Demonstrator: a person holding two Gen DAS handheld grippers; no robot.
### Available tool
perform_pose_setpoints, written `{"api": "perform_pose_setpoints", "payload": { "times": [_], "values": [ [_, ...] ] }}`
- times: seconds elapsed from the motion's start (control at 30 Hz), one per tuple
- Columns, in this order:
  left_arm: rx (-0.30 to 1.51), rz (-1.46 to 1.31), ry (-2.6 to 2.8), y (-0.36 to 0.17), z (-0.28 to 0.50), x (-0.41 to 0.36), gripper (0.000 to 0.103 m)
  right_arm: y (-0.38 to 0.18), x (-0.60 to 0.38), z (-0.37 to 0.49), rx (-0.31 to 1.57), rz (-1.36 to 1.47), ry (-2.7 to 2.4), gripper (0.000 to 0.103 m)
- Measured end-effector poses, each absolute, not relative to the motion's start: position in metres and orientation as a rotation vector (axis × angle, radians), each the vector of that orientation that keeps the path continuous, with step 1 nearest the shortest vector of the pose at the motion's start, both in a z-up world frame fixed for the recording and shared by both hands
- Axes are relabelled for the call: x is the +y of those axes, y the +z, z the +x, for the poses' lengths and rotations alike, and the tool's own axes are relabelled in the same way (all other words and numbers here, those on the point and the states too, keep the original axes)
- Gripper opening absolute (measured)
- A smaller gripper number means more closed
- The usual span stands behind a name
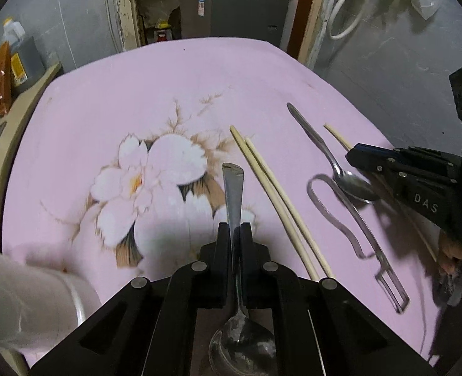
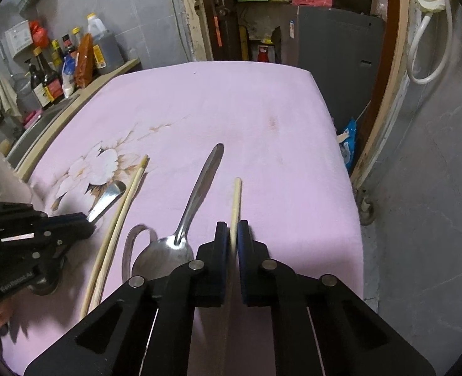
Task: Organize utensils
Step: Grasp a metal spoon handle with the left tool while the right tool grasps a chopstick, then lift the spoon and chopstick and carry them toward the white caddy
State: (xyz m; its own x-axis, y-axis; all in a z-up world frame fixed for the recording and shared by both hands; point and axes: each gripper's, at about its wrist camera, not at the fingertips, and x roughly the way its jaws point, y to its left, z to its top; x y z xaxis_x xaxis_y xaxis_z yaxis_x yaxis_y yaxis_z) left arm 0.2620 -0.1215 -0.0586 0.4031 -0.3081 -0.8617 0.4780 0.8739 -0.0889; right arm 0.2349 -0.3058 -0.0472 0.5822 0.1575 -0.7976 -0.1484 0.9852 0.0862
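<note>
A: Left wrist view. Left gripper (image 1: 233,228) is clamped on the handle of the large steel spoon (image 1: 234,194); bowl sits back under the fingers, handle tip points away over the pink floral-print cloth on the table (image 1: 168,94). A white cylinder, probably a holder, shows at the lower-left edge; can't tell for sure.

B: What's loose on the cloth?

A: Pair of pale wooden chopsticks (image 1: 271,194) just right of the spoon, then a bent steel peeler (image 1: 356,228), then a smaller steel teaspoon (image 1: 334,159) whose bowl lies against the peeler's loop. Right gripper (image 1: 351,156) is beyond those.

B: Right wrist view?

A: Right gripper is pinched on a single pale wooden chopstick (image 2: 235,200), running straight out between the pads. Teaspoon just to its left, the pair further left, left gripper at the left edge with the spoon handle sticking out.

B: Advice?

A: Thin stick, narrow pads: I'd lift slowly and keep it in line with the fingers so it doesn't pivot. Clear the teaspoon before swinging. Spoon is bowl-heavy, so keep the wrist steady or it may rotate in the grip.
</note>
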Motion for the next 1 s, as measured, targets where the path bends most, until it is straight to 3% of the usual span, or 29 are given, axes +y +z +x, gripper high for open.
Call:
{"api": "perform_pose_setpoints", "payload": {
  "times": [0.37, 1.0],
  "values": [
    [1.067, 0.244, -0.516, -0.059, 0.262, -0.133, 0.004, -0.041, -0.303, 0.214, 0.903, 0.045, 0.208, 0.003],
    [0.849, 0.044, -0.562, -0.028, 0.199, -0.086, 0.0, -0.014, -0.277, 0.146, 0.599, 0.155, 0.317, 0.003]
  ]
}}
